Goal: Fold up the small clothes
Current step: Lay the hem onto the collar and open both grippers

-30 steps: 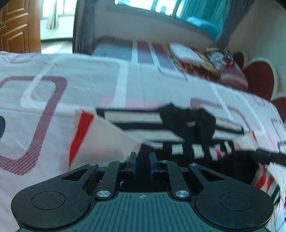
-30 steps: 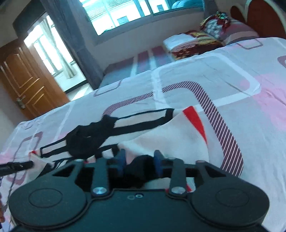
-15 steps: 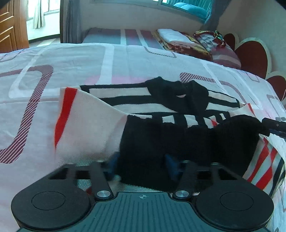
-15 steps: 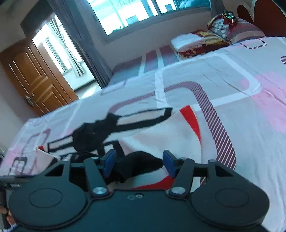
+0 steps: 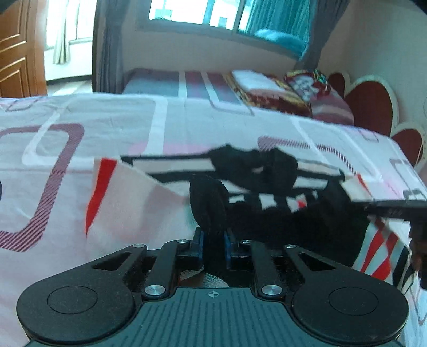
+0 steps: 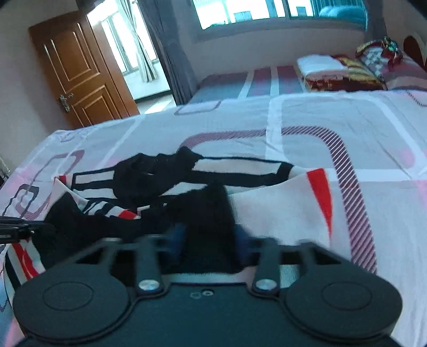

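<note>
Both grippers were wider half a second ago. Now the left gripper [image 5: 212, 241] is closing on the black hem [image 5: 208, 205] of the striped sweater [image 5: 267, 181], pads nearly together with a bunch of knit between them. The right gripper [image 6: 209, 237] is also closing on black knit, low in its frame. I judge the next fold can begin. The sweater lies in mid-frame on the patterned bedsheet [image 5: 106, 120]; a window [image 6: 267, 10] and a wooden door [image 6: 80, 69] are in the upper part.
</note>
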{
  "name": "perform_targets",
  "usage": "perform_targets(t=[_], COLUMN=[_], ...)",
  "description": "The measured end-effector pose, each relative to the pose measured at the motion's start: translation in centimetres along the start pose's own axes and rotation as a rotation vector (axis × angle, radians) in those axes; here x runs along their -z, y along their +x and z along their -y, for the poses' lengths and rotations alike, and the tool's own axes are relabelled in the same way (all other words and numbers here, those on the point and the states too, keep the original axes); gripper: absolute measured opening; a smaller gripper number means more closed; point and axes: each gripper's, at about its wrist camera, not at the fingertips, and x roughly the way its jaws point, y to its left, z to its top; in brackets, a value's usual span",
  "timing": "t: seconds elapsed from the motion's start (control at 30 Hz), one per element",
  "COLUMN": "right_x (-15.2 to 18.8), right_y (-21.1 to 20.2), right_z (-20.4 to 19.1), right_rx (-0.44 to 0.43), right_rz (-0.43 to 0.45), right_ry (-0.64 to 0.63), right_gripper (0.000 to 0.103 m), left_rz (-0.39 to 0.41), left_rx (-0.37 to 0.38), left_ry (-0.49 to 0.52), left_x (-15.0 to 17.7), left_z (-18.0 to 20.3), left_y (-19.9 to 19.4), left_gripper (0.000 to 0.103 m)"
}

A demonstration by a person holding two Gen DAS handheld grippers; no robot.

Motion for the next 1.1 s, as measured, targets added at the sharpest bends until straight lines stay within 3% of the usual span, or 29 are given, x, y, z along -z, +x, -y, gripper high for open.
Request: perform_targets(t=[0.1, 0.17, 0.27, 0.4, 0.63, 0.8, 0.83, 0.9, 1.0, 1.03, 1.07, 1.1], right_x=[0.0, 0.0, -0.5, -1.2, -0.7, -0.6, -0.8, -1.0, -0.8, -0.5, -0.3, -0.1], right_y=[0.4, -0.3, -2.5, -3.9, 0.8, 1.6, 1.1, 0.3, 1.4, 0.7, 0.0, -0.8], right_z=[-0.6, -0.6, -0.7, -1.0, 0.8, 0.8, 0.9, 0.6, 1.5, 1.3, 1.1, 0.7], right_rx=[0.033, 0.048, 0.087, 0.158, 0.278, 0.311, 0.306, 0.348, 0.333, 0.331, 0.331, 0.318], right_rz=[-0.018, 0.019, 0.148, 0.248, 0.151, 0.158, 0.181, 0.23, 0.11, 0.13, 0.148, 0.163], right_ry=[-0.05, -0.055, -0.038, -0.062, -0.002, 0.028, 0.06, 0.043, 0.072, 0.075, 0.076, 0.077], right_gripper=[0.01, 0.008, 0.008, 0.008, 0.008, 0.008, 0.001, 0.002, 0.004, 0.01, 0.015, 0.016], left_rz=[0.051, 0.1, 0.178, 0.206, 0.083, 0.139, 0.139, 0.07, 0.078, 0.08, 0.086, 0.103], left_rx=[-0.014, -0.029, -0.064, -0.094, -0.231, -0.241, -0.258, -0.268, -0.271, -0.267, -0.263, -0.253], left_ry=[-0.014, -0.028, -0.081, -0.158, -0.133, -0.136, -0.116, -0.113, -0.11, -0.118, -0.127, -0.147], left_x=[-0.5, -1.3, -2.9, -4.9, -2.8, -3.2, -3.3, -2.8, -2.5, -2.5, -2.6, -2.4], left_z=[0.1, 0.0, -0.8, -2.3, -2.6, -2.1, -1.9, -2.4, -2.2, -2.2, -2.3, -2.6], left_y=[-0.8, -1.3, -1.9, -0.4, 6.8, 6.2, 6.3, 7.2, 6.0, 5.3, 4.6, 3.7], left_gripper=[0.015, 0.015, 0.015, 0.015, 0.015, 0.015, 0.015, 0.015, 0.017, 0.029, 0.057, 0.073])
